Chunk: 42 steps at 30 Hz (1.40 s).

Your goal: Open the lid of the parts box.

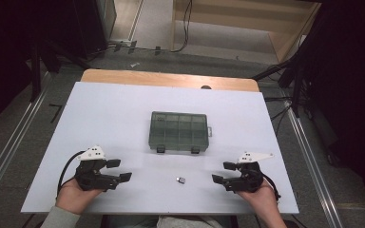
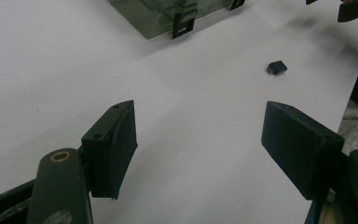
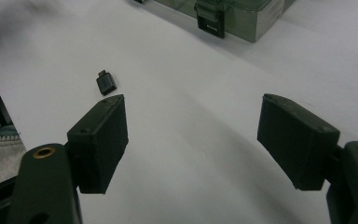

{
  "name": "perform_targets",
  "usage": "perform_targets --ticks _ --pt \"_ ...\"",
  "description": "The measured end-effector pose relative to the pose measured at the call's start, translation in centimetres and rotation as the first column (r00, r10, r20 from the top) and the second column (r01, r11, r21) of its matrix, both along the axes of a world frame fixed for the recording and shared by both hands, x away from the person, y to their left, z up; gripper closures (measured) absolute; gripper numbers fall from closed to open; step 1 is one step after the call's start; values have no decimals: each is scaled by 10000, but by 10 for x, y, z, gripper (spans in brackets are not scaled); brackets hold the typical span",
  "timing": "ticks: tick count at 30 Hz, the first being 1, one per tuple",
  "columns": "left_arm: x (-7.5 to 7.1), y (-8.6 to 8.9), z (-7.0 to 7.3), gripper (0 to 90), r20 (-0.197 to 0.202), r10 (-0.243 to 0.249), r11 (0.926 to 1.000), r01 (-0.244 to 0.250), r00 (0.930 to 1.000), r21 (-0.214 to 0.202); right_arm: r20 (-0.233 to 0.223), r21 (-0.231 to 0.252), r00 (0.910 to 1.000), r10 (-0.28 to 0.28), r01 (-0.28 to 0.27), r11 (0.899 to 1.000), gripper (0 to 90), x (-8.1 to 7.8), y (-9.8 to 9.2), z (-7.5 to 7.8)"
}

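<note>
With both the left gripper [image 1: 123, 170] and right gripper [image 1: 222, 172] wide open and empty near the desk's [image 1: 104, 118] front edge, either should straddle the small black adapter [image 1: 180, 180] squarely before closing, the closed compartment box [image 1: 179, 130] lying beyond it.

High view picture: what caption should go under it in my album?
Two open grippers, left gripper and right gripper, wait beside a tiny adapter below a closed organizer box.

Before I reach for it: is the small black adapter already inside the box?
No, the adapter lies on the table, apart from the closed box.
</note>
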<state>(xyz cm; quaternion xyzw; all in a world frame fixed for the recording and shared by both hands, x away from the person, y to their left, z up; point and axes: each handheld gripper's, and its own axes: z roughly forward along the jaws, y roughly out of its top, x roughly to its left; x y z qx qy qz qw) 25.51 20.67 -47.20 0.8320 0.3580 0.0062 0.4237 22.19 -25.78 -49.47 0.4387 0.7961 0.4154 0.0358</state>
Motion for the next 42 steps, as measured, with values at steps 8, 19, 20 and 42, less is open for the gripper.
perform_targets --ticks 8,19,20,42 --pt "3 2 0 268 -38 103 9999 -103 9999 -60 -124 117 9999 4 -3 9999 227 3 -1 -1" --pt "2 5 0 272 -49 354 9992 -355 9994 -204 -192 183 9998 66 -63 9998 227 6 1 -1" --pt "2 6 0 272 -72 369 9991 -370 9993 -213 -192 183 9998 66 -63 9998 227 6 1 -1" --pt "2 8 2 272 -54 562 9979 -563 9984 -305 -223 250 9998 -17 23 9997 227 5 -1 0"
